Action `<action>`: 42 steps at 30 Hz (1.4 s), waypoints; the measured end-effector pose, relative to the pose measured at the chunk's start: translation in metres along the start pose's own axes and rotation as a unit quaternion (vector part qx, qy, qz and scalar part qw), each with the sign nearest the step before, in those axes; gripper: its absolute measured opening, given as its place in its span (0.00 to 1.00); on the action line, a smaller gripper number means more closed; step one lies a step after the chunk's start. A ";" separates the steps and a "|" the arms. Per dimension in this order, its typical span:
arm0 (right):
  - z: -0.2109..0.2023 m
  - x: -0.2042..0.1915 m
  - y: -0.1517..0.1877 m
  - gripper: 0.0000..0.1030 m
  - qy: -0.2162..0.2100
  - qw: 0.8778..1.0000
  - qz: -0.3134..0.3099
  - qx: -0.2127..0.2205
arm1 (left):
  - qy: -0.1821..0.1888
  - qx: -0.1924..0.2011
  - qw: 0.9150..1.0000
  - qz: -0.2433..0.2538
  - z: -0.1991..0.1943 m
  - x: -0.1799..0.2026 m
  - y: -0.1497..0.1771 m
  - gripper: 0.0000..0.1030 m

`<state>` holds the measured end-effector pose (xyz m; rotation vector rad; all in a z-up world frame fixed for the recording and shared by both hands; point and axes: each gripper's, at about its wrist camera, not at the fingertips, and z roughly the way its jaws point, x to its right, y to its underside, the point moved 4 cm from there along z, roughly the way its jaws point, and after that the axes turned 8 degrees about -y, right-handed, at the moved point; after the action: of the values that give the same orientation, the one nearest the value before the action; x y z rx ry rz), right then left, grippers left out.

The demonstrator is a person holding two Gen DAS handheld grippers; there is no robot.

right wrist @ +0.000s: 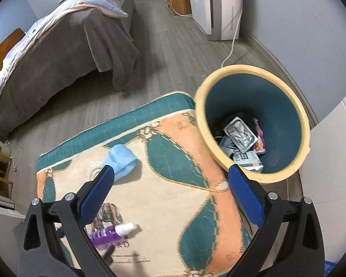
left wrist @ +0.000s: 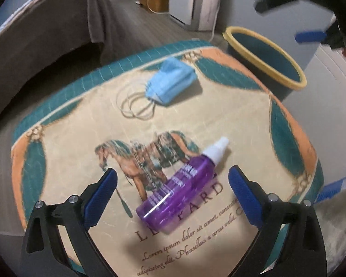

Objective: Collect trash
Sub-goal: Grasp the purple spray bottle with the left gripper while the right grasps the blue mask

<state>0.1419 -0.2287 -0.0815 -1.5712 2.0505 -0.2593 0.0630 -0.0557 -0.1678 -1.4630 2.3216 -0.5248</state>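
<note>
Left tool (left wrist: 171,180) wide apart above purple spray bottle (left wrist: 177,184), which lies flat on the printed mat (left wrist: 219,106). Blue face mask (left wrist: 170,80) lies beyond. Right tool (right wrist: 170,177) spread, empty, near bin (right wrist: 288,115) (wrappers inside). Bed (right wrist: 69,41) behind.

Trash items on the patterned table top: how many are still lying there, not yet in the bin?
2. The purple spray bottle lies on its side between the open left gripper fingers. The blue face mask lies farther back, nearer the bin. Nothing else shows.
</note>
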 end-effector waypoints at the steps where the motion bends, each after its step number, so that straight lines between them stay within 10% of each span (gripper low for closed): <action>1: 0.003 -0.003 0.000 0.94 0.004 1.000 -0.006 0.000 | 0.003 -0.002 1.000 0.007 0.002 0.001 0.001 0.92; 17: 0.056 -0.026 -0.003 0.94 0.036 0.996 -0.066 -0.043 | 0.031 -0.004 0.996 0.088 0.030 0.019 0.006 0.35; 35: 0.086 -0.045 -0.003 0.94 0.023 0.994 -0.094 -0.057 | -0.013 0.085 0.996 -0.031 -0.076 -0.074 -0.076 0.33; 42: 0.108 -0.066 0.003 0.92 0.010 0.985 -0.159 -0.060 | -0.019 0.077 0.992 -0.094 -0.057 -0.109 -0.086 0.32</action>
<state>0.2074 -0.1484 -0.1533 -1.9775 1.8523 -0.2718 0.1478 0.0163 -0.0667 -1.6092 2.0764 -0.7048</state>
